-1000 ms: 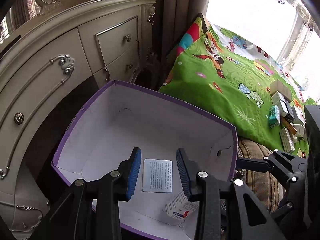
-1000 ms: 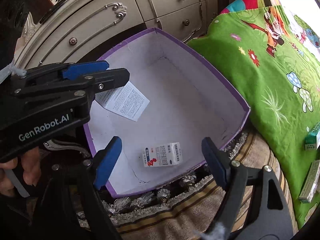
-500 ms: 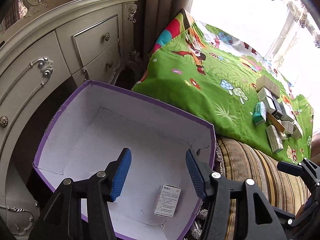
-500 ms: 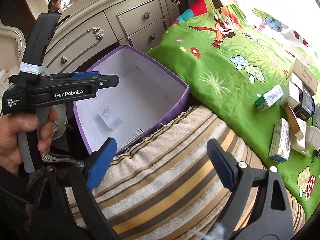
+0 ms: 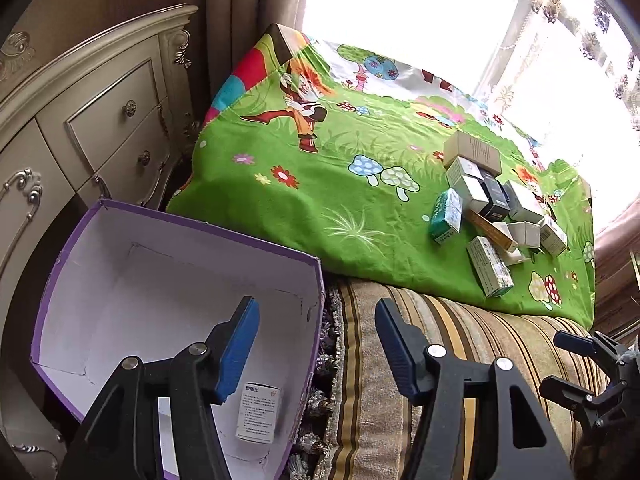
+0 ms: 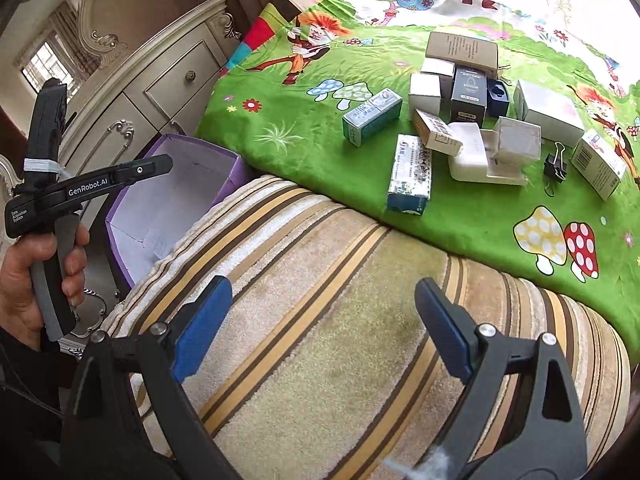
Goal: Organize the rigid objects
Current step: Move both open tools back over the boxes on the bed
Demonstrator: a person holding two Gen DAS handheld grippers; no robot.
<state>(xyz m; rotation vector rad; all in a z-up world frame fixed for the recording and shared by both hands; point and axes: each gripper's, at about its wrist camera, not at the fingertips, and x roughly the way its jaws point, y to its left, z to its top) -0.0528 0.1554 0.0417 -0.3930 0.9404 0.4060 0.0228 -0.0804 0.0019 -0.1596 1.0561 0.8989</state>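
Observation:
A purple box [image 5: 180, 216] with a white inside stands on the floor at the left, and one small white carton [image 5: 258, 412] lies in it. My left gripper [image 5: 316, 320] hangs over the box's right rim, its jaws opening with nothing between them. In the right wrist view the box [image 6: 188, 148] is at the left, with a hand [image 6: 40, 272] holding the left gripper above it. My right gripper [image 6: 322, 292] is open and empty over the striped cushion. Several small cartons [image 6: 460, 120] and a black binder clip [image 6: 556, 168] lie on the green blanket [image 6: 304, 148].
A cream dresser [image 5: 100, 140] with drawers stands behind the purple box. The striped cushion [image 6: 340, 320] lies between the box and the blanket. A green and white carton [image 5: 446, 216] is the nearest of the pile. Curtains and a bright window close off the far side.
Both grippers have swung right, away from the purple box and towards the cushion and blanket. The left jaws have widened. The pile of cartons has come closer in the right wrist view.

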